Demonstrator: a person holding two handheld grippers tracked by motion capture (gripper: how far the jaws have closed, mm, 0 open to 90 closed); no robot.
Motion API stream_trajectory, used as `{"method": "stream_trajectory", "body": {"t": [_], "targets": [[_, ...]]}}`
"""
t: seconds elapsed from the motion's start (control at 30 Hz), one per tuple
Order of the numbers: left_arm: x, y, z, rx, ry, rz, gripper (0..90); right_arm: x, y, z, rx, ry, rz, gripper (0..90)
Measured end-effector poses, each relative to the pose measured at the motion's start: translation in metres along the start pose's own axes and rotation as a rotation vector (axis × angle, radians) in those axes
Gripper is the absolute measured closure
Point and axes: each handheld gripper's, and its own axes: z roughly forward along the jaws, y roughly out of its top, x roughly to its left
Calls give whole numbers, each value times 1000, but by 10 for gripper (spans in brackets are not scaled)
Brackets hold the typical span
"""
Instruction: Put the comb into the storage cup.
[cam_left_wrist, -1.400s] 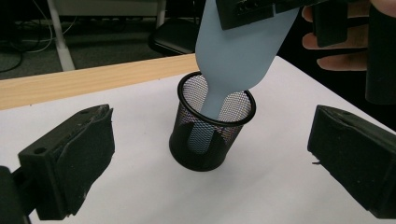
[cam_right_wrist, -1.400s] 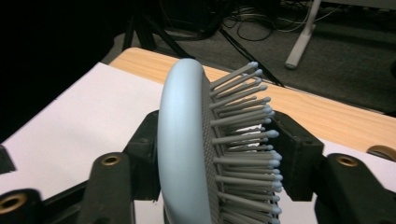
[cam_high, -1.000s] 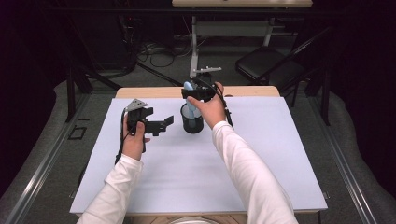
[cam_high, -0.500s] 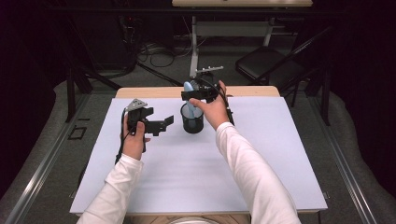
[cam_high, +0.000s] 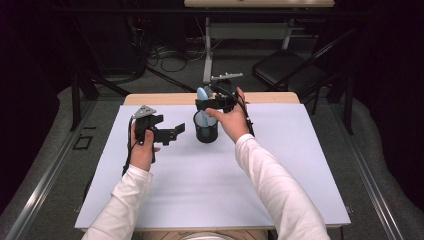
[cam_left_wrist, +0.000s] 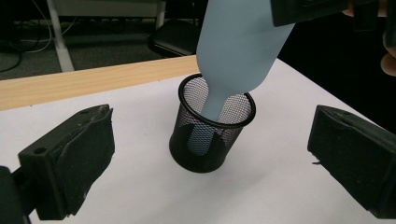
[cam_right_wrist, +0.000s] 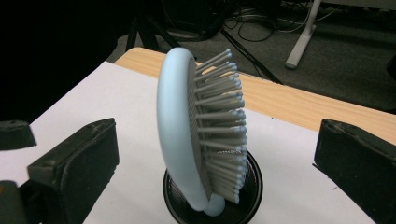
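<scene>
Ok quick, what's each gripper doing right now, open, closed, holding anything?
Left gripper: open, holding nothing.
Right gripper: open, jaws just opened; the hairbrush stands free between them, handle down in the mesh cup.

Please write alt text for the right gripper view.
A light blue hairbrush stands handle-down in a black mesh cup on a white table cover. The open right gripper has one black jaw on each side, not touching it.
</scene>
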Motion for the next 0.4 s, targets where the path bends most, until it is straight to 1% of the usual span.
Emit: {"method": "stream_trajectory", "body": {"t": [0.1, 0.27, 0.3, 0.4], "targets": [[1, 1, -1, 2, -3, 1, 7, -1, -4, -7, -8, 12, -14, 0], [1, 2, -4, -3, -6, -5, 7, -4, -16, -26, -29, 56, -11, 0], [2, 3, -5, -4, -8, -3, 7, -5, -18, -29, -31, 60, -12, 0], [4, 5, -9, -12, -11, -12, 7, -10, -27, -41, -42, 61, -13, 0]]}}
